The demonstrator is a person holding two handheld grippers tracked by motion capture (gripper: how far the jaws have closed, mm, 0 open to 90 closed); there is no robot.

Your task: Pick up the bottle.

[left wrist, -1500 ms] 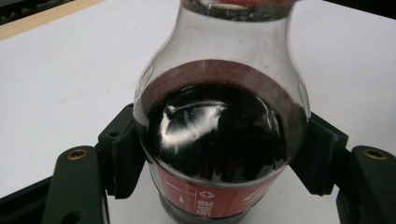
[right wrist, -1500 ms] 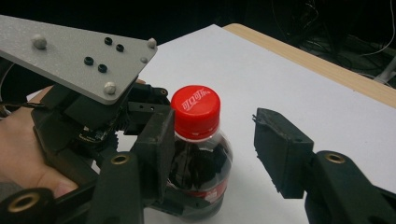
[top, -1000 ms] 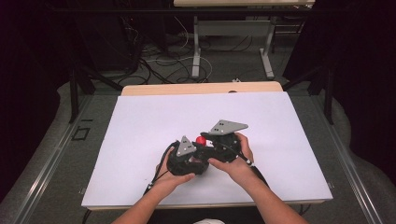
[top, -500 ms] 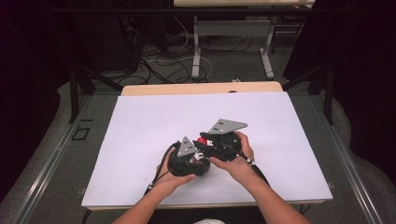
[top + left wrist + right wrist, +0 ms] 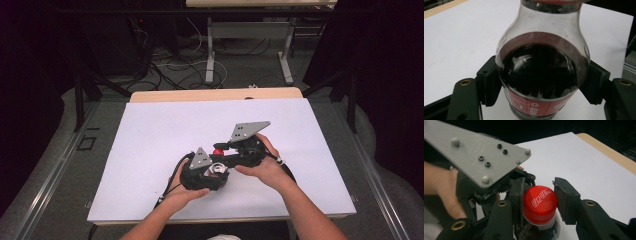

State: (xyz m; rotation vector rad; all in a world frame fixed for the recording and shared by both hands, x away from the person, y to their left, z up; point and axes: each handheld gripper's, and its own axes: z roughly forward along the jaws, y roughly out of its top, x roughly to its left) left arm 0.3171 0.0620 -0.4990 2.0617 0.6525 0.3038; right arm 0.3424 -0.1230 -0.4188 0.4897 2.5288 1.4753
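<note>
A glass-clear cola bottle [image 5: 537, 62] holds dark drink and wears a red label low on its body. My left gripper [image 5: 541, 83] is shut on that body, one black pad pressing each side. The bottle's red cap [image 5: 540, 203] carries white lettering, and my right gripper [image 5: 539, 196] is shut on it, with a jaw against each side. In the high view the red cap [image 5: 218, 151] peeks out between the left gripper [image 5: 206, 172] and the right gripper [image 5: 235, 152], both held close together over the white table [image 5: 150, 150].
The left gripper's grey three-cornered plate [image 5: 481, 157] and the hand [image 5: 444, 192] holding it sit just behind the cap. A wooden strip [image 5: 215, 94] edges the table's far side. Cables [image 5: 165, 65] and desk legs [image 5: 210, 50] lie on the floor beyond.
The right gripper and its grey plate have shifted slightly to the right with the cap. Both grips have held and the left hand has barely moved.
</note>
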